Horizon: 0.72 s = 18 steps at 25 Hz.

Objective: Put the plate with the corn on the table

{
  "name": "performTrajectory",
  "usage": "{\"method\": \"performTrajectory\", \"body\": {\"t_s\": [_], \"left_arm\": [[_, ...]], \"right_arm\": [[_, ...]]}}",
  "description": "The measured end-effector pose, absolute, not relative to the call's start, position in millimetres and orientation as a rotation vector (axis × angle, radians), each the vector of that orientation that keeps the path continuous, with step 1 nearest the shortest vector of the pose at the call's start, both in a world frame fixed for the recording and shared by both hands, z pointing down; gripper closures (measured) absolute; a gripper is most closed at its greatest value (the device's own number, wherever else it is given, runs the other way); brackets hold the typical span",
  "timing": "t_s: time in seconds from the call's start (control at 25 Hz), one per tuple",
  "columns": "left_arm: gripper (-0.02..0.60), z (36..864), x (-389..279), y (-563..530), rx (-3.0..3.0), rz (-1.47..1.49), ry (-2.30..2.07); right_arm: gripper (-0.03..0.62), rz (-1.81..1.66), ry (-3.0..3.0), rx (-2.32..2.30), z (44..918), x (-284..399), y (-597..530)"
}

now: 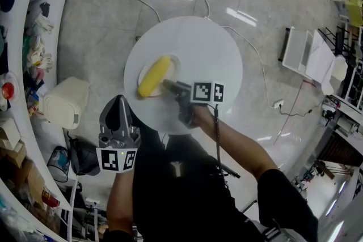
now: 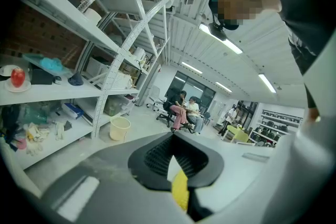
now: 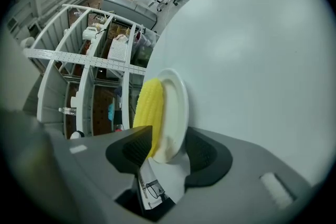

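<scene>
The plate (image 3: 176, 110), carrying the corn (image 3: 148, 105), is lying flat against the left part of the round white counter (image 3: 252, 60), though I cannot tell whether it is fully resting there. The right claw (image 3: 168, 137) is clamping its near rim, one jaw by the corn's end. In my judgement, it should be lowering gently, holding the plate level, and spreading only once the base is seated. The left claw (image 2: 173, 157) is hanging closed and empty, well apart.

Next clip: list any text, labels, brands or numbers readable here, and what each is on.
None can be read.
Marker cube on left tongs: square pattern, no text.
Marker cube on right tongs: the same.
Sticker inside right tongs: print too small.
Blue box on shelf: blurred.
</scene>
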<state>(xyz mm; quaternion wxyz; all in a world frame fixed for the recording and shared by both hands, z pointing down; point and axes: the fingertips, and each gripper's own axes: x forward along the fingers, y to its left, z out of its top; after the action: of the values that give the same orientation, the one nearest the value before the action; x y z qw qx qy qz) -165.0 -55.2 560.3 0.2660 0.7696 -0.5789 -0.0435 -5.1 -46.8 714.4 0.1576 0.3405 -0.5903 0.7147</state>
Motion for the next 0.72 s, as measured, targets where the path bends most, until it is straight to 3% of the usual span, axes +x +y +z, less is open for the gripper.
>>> {"method": "performTrajectory", "body": {"t_s": [0.72], "left_arm": [[0.581,555.2,-162.2,-46.4,2.081,-0.148,-1.562]], "right_arm": [[0.379,2.052,-1.688,1.008,706.8,4.8,-37.9]]}}
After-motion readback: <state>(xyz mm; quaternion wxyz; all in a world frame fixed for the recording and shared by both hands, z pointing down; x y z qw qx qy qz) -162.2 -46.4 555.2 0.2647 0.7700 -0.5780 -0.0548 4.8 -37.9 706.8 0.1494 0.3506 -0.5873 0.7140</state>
